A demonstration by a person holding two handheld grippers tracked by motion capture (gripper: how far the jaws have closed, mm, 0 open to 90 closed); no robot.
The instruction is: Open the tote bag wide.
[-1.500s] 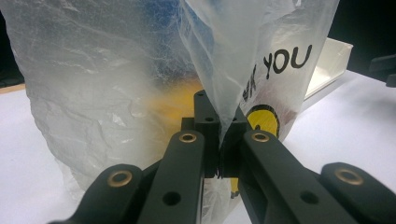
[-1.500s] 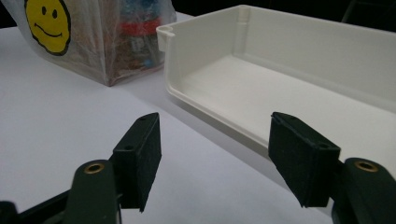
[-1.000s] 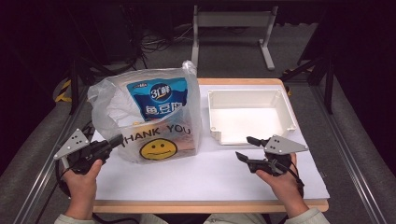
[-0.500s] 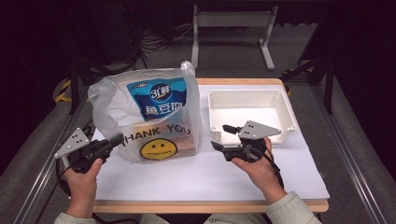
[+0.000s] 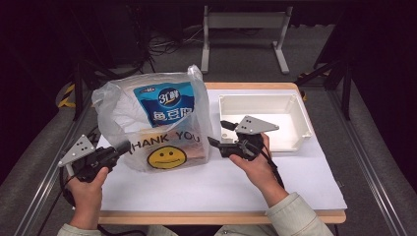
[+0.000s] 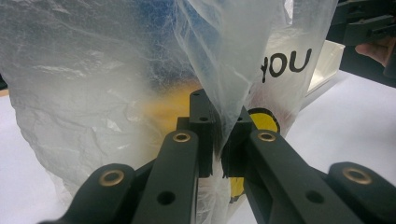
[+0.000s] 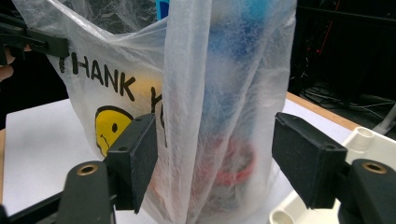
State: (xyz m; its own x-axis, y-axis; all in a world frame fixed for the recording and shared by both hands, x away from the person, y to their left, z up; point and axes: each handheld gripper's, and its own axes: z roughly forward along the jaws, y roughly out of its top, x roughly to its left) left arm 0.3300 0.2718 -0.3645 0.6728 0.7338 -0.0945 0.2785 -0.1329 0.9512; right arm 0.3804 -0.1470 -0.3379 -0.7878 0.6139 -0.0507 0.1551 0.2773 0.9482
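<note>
Left gripper [image 5: 124, 146]: clamped on plastic bag [image 5: 162, 120] fold | right gripper [image 5: 217, 133]: jaws apart, bag's side (upright fold) just ahead between them

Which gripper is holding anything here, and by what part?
The left gripper pinches a fold of the plastic bag at its side. The right gripper stands open around the bag's other edge, holding nothing.

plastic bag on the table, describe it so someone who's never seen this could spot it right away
On the white table, look left of the empty white tray. The plastic bag stands upright there, translucent and crinkled, with a blue packet showing through. Unlike its neighbours, it bears black "THANK YOU" lettering above a yellow smiley face.
</note>
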